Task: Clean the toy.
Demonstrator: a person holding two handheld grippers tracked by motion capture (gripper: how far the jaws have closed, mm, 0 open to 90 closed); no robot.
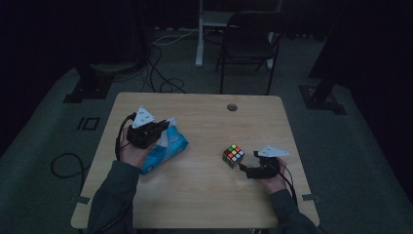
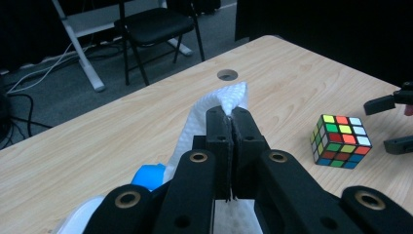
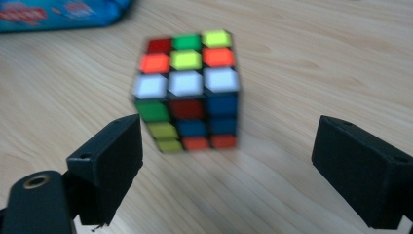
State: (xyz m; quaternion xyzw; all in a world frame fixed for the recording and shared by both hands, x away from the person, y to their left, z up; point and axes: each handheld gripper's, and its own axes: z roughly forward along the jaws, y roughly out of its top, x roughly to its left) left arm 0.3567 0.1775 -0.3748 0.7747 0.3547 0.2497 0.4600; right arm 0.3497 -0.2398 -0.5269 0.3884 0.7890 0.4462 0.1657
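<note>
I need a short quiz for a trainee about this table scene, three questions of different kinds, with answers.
1. True or false: the left claw is shut on a white tissue.
2. Which thing stands before the right claw? A. puzzle cube B. cup C. pen
3. What colour is the tissue pack?

Key: 1 true. 2 A; the jaws are open, not touching the cube. 3 blue.

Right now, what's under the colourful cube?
The cube sits flat on the bare wooden table, ahead of the open right claw. Its bottom face is hidden against the wood.
</note>
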